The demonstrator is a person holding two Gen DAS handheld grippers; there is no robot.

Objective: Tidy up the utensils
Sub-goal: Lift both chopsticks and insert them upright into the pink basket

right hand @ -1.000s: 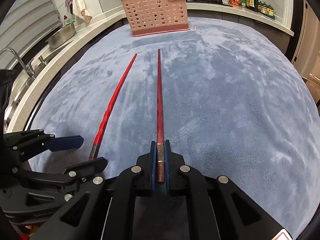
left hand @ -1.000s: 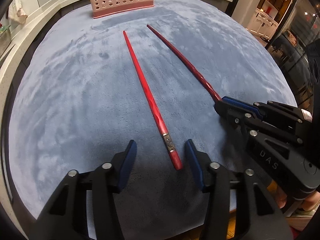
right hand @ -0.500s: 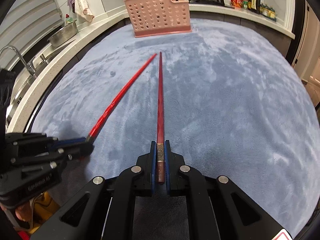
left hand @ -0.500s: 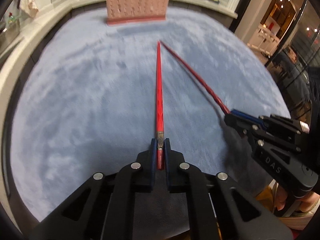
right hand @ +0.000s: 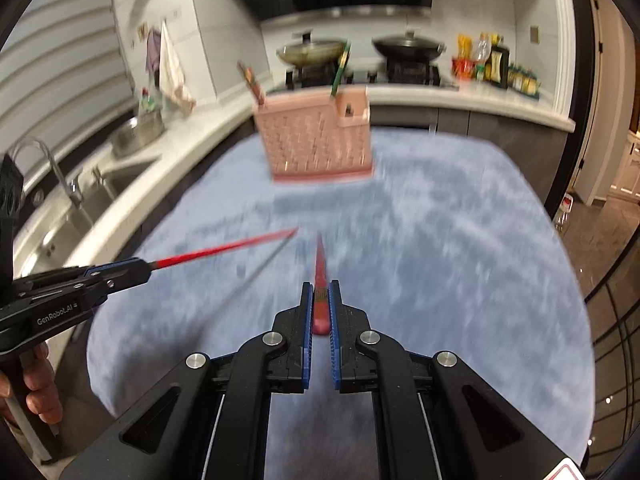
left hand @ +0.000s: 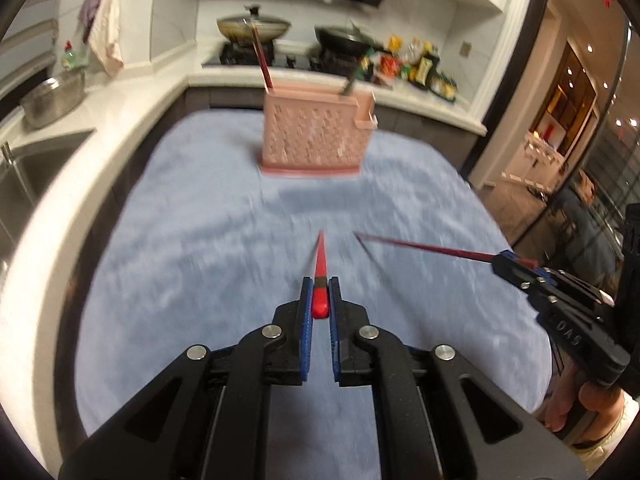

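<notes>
A: Over the blue-cloth surface [left hand: 192, 248], both grippers are off the cloth. left gripper [left hand: 319, 300]: jaws just closed in, now clamped on the butt end of a bright red chopstick [left hand: 320, 258], tip pointing ahead toward the pink utensil holder [left hand: 316, 132]

B: right one?

A: right gripper [right hand: 320, 308]: jaws pinched tight on the darker red chopstick [right hand: 320, 264], same grip at the thick end. Each stick also shows from the other camera, sticking out sideways, clear of the cloth

B: holder state?

A: upright at the far end of the surface, well apart from both sticks. One reddish stick [left hand: 262, 62] stands in its left end, something green [right hand: 338, 70] at the right by the small side pocket; frames are motion-blurred, so can't tell what that green item is

B: background?

A: sink [right hand: 80, 196] on the left, two pans [right hand: 316, 50] on the stove behind
</notes>
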